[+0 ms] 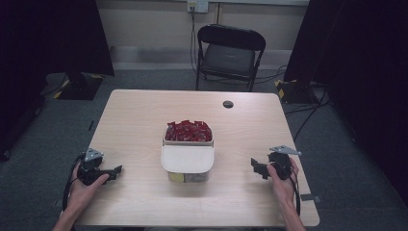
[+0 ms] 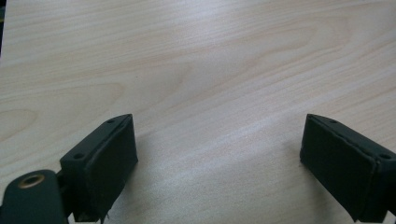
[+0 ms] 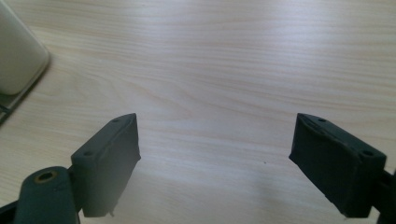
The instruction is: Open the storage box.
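Note:
A clear box (image 1: 188, 156) stands at the table's middle. Its far half is heaped with several red packets (image 1: 188, 130), and a cream lid (image 1: 187, 159) lies across its near half. My left gripper (image 1: 117, 171) rests low at the table's near left, pointing toward the box, jaws open and empty. In the left gripper view the left gripper (image 2: 217, 161) frames bare wood only. My right gripper (image 1: 256, 168) hovers at the near right, pointing left at the box, open with nothing held. The right gripper (image 3: 215, 158) looks down on bare wood, with the lid's rounded corner (image 3: 18, 53) at the top left.
The light wooden table (image 1: 139, 120) has a round cable hole (image 1: 228, 104) near its far edge. A black folding chair (image 1: 228, 55) stands beyond the table. Dark stands flank the room at left and right, with cables on the grey floor.

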Demonstrator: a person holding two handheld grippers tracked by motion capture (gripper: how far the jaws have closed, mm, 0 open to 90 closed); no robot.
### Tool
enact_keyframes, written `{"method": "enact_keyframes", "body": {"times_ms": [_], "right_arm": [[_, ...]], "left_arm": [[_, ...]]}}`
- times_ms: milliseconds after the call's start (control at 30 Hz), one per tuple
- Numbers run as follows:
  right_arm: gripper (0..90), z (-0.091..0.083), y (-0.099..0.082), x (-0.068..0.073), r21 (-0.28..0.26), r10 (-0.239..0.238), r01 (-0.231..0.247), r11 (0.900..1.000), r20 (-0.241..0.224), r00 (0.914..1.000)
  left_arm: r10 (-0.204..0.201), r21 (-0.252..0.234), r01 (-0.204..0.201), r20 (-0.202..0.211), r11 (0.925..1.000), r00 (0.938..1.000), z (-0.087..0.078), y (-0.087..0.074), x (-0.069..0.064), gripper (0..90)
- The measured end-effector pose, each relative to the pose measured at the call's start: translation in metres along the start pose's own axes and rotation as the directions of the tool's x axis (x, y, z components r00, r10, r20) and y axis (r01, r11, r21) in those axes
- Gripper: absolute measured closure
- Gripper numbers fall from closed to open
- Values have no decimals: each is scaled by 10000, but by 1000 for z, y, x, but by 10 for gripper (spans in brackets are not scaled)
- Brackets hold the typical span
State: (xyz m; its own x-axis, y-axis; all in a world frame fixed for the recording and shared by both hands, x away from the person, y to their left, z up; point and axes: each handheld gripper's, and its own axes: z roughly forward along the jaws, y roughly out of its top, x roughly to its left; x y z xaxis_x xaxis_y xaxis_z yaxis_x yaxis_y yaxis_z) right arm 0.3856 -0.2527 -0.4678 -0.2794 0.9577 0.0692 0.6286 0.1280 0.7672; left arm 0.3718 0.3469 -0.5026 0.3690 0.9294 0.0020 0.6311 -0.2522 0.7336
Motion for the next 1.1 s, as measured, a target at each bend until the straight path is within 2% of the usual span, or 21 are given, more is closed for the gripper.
{"method": "enact_keyframes", "body": {"times_ms": [233,333,600,633,667,700,733,767,833,900,933,967,1000,1100], "right_arm": [[149,-8,7,16,-432,-331,305,9986,-623,9975],[149,-10,9,20,-550,-435,395,9977,-726,9964],[149,-18,16,35,-926,-843,715,9931,-1422,9862],[149,-20,17,39,-947,-939,800,9923,-1538,9836],[149,-21,18,40,-998,-979,825,9916,-1611,9821],[149,-24,19,45,-1110,-1134,947,9893,-1759,9778],[149,-24,19,45,-1110,-1134,947,9893,-1759,9778],[149,-27,21,51,-1194,-1311,1092,9868,-1936,9723],[149,-28,22,53,-1196,-1365,1136,9863,-2047,9693],[149,-30,24,63,-1275,-1676,1408,9818,-2330,9579],[149,-30,24,63,-1275,-1676,1408,9818,-2330,9579],[149,-32,25,70,-1288,-1860,1576,9791,-2519,9497],[149,-32,25,70,-1288,-1860,1576,9791,-2519,9497],[149,-34,25,79,-1357,-2051,1722,9757,-2879,9354]], "left_arm": [[-32,-3,32,11,10000,10000,0,0,0,103],[-1,2,1,-2,10000,10000,0,0,0,103],[8,4,-8,-1,10000,10000,0,0,0,103],[-85,-25,85,10,10000,10000,0,0,-1,103],[8,3,-8,-1,10000,10000,0,0,0,103],[5,2,-5,-1,10000,10000,0,0,0,103],[-2,2,2,0,10000,10000,0,0,0,103],[6,4,-6,0,10000,10000,0,0,0,103],[-32,-14,32,-4,10000,10000,0,0,0,103],[6,5,-6,0,10000,10000,0,0,0,103],[6,5,-6,0,10000,10000,0,0,0,103],[-27,-12,27,-6,10000,10000,0,0,0,103],[-27,-12,27,-6,10000,10000,0,0,0,103],[-29,-13,29,-4,10000,10000,0,0,0,103]]}}
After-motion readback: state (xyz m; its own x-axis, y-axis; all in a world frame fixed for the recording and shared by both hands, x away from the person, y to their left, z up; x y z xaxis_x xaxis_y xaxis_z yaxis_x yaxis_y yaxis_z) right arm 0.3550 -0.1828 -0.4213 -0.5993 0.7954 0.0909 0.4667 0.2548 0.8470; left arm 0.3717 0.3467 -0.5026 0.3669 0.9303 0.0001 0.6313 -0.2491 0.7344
